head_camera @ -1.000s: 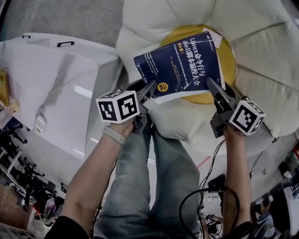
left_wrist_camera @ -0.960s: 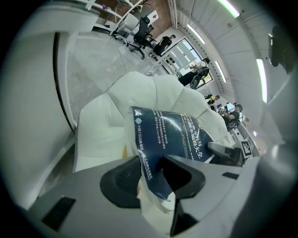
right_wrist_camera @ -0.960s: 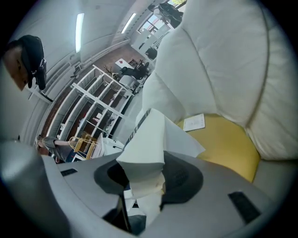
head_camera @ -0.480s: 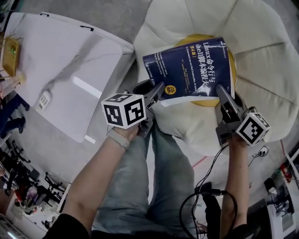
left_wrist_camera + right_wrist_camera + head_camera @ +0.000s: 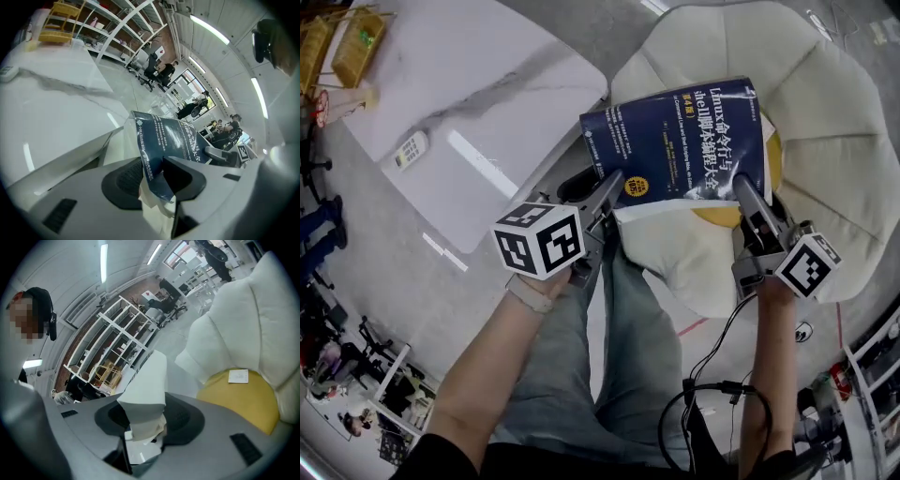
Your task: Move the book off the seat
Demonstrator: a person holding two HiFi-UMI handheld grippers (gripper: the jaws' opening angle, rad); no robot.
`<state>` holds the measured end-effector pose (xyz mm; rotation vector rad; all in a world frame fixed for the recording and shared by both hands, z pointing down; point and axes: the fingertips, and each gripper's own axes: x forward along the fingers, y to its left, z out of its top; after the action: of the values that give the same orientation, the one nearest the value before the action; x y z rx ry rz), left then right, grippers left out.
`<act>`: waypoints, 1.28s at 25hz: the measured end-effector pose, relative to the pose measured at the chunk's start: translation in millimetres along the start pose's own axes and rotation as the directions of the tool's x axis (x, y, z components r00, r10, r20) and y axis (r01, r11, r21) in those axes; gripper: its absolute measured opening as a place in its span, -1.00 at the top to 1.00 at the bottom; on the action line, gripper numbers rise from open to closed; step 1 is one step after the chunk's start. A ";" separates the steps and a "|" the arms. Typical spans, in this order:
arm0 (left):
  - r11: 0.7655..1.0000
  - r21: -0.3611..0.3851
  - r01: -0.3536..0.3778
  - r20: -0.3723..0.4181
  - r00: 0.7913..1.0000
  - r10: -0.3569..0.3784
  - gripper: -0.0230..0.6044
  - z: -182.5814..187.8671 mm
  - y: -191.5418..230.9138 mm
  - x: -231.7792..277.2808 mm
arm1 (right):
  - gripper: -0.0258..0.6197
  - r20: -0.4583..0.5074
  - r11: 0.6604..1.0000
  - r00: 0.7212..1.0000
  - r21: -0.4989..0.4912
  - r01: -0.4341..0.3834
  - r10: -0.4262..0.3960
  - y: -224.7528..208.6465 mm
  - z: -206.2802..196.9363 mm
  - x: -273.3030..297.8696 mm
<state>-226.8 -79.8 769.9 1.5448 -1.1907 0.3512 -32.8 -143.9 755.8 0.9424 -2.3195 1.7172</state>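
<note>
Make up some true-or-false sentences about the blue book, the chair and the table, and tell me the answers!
1. The left hand-held gripper and the right hand-held gripper are both clamped on the book. True.
2. The book lies flat on the table. False: the two grippers hold it up over the white seat, beside the table.
3. The cushion on the seat is red. False: it is yellow.
4. A remote control lies on the table. True.
5. The book's cover is green. False: it is dark blue with white writing.
</note>
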 end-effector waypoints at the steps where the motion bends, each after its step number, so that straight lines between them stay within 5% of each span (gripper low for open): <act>1: 1.000 -0.005 -0.009 0.012 1.000 0.009 0.49 -1.7 -1.7 -3.4 | 0.37 -0.007 1.000 1.000 -0.005 -0.001 0.001 0.1 -0.2 -1.6; 12: 0.995 -0.069 -0.076 0.118 0.989 0.084 0.49 -8.1 -16.9 -19.2 | 0.37 -0.075 0.995 0.994 -0.055 -0.082 0.077 8.2 13.1 -3.3; 17: 0.999 0.015 0.031 0.050 0.998 -0.032 0.50 1.2 -1.2 -1.0 | 0.36 0.029 0.999 0.999 -0.032 0.018 -0.017 2.3 1.7 -4.6; 24: 0.994 -0.042 0.105 0.053 0.993 -0.103 0.51 -1.5 6.1 5.7 | 0.36 -0.005 0.990 0.991 -0.041 0.134 -0.134 3.2 -0.3 -5.9; 32: 0.994 -0.058 0.094 0.085 0.992 -0.089 0.51 3.4 4.4 0.0 | 0.36 -0.013 0.997 0.998 -0.026 0.068 -0.068 8.0 0.2 1.9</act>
<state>-231.6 -82.3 771.2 1.5671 -1.1785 0.1900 -38.6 -143.5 749.9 0.9894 -2.2675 1.6596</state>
